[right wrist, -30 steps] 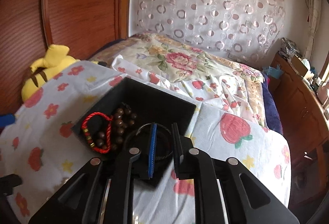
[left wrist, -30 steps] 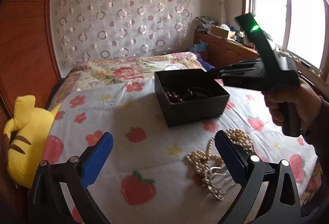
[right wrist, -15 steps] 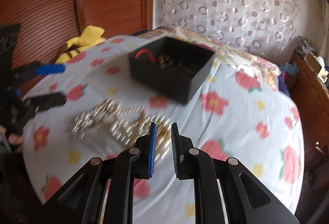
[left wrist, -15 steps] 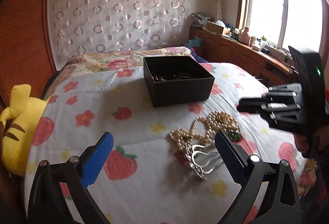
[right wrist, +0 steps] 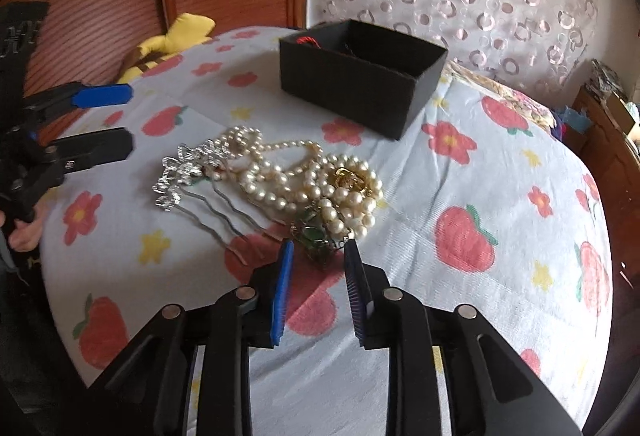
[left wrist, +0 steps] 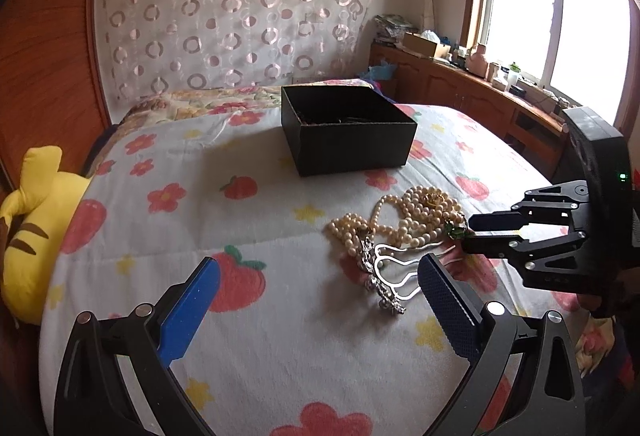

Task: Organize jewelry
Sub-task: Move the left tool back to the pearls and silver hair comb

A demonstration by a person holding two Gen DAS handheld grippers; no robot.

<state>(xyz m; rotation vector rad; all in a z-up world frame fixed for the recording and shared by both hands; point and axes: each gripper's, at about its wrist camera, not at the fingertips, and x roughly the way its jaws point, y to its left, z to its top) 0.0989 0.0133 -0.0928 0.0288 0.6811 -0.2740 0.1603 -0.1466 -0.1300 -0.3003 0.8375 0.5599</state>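
Jewelry pile: pearl necklaces (right wrist: 316,180) lie heaped on the flowered bedspread (right wrist: 500,196), in front of the box and between the two grippers.
Gold clasp: a gold piece (right wrist: 350,178) sits in the thickest part of the pearl heap.
Green pendant: a green stone piece (right wrist: 314,236) rests at the near edge of the pearls in the right wrist view, just ahead of the right claw's tips.
Hair comb: a silver comb (right wrist: 188,180) with a sparkly bow top lies touching the pearls, its wavy prongs pointing toward the right gripper.
Black box: the open box (left wrist: 348,132) stands on the bedspread beyond the pile, well apart from it (a red cord bracelet (right wrist: 308,40) peeks over its rim; the rest inside is too dark to name).
Right gripper: the right gripper (right wrist: 318,252) is low over the bedspread, fingers parted a modest gap, nothing between them, green pendant right at the tips.
Left gripper: the left gripper (left wrist: 320,276) hovers on the other side of the pile, claw spread wide and holding nothing; the comb lies near its right-hand finger.
Plush toy: a yellow striped plush (left wrist: 28,228) lies at the bed's edge by the wooden headboard (left wrist: 44,56).
Backdrop: circle-patterned curtain (left wrist: 232,16) behind the bed, bright window (left wrist: 560,8) to one side.
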